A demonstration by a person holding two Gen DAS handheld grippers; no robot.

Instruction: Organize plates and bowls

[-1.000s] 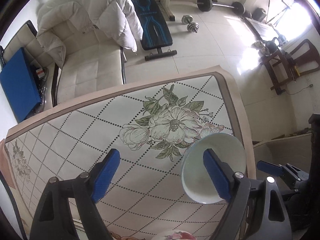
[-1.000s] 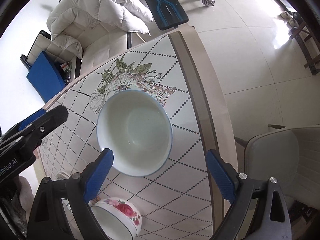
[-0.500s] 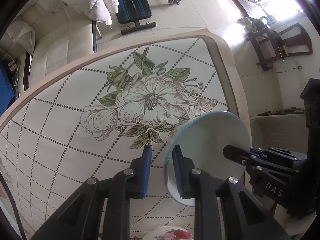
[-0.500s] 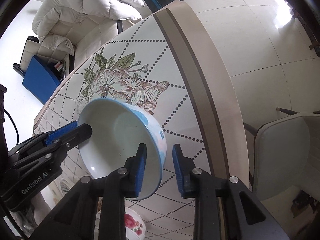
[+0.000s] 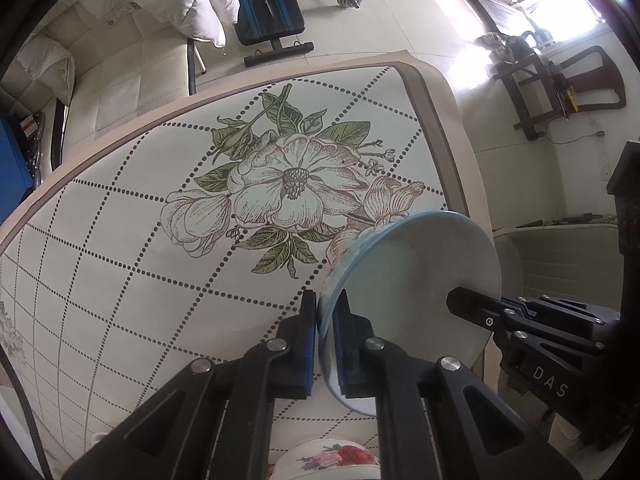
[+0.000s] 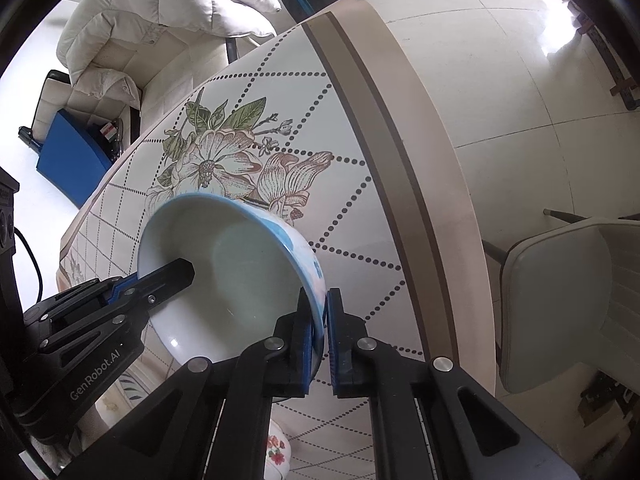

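Blue-rimmed bowl [image 6: 224,280] tilted over floral table [image 5: 140,264], left claw [image 5: 326,336] and right claw [image 6: 320,344] clamping opposite rims

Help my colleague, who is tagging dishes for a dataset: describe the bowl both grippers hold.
Start at the table with the big printed flower. Near its right edge, by that bloom, sits the pale bowl, pinched on opposite sides of its rim. Unlike the rose-patterned bowl nearby, it has a blue rim and plain inside.

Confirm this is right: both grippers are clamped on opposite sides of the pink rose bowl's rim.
Wrong bowl. The left gripper and right gripper pinch opposite rims of the blue-rimmed white bowl, as the right wrist view shows; the rose bowl sits untouched.
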